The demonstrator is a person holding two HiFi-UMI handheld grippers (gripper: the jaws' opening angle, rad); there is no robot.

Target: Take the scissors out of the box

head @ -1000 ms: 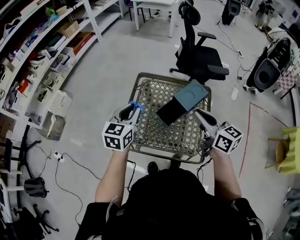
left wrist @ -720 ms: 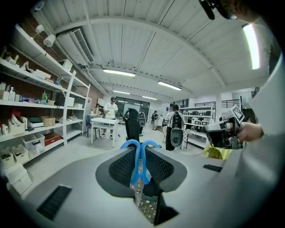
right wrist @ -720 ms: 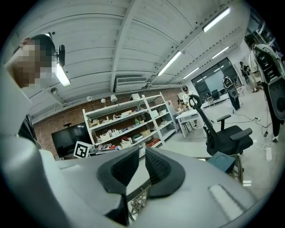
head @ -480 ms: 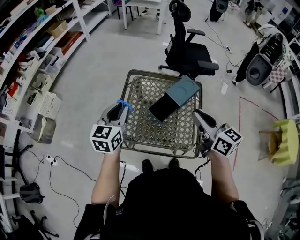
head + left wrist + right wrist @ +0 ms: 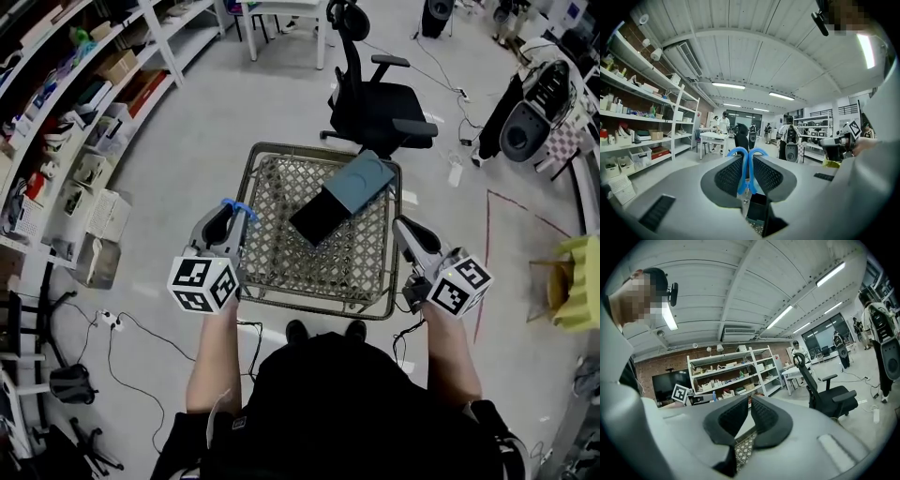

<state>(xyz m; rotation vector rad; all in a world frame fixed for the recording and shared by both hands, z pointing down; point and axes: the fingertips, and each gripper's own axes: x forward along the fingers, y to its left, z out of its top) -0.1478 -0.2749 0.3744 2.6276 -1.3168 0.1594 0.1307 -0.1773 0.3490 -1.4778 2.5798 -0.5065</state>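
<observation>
The left claw (image 5: 748, 161) is clamped on the blue handles of the scissors (image 5: 742, 174), their blades trailing under it, clear of the box (image 5: 339, 199) that lies to its right on the mesh bench (image 5: 281, 192). The right claw (image 5: 749, 409), nearly closed, holds nothing. A firm, steady squeeze should stop the blades swinging or snagging the mesh.
</observation>
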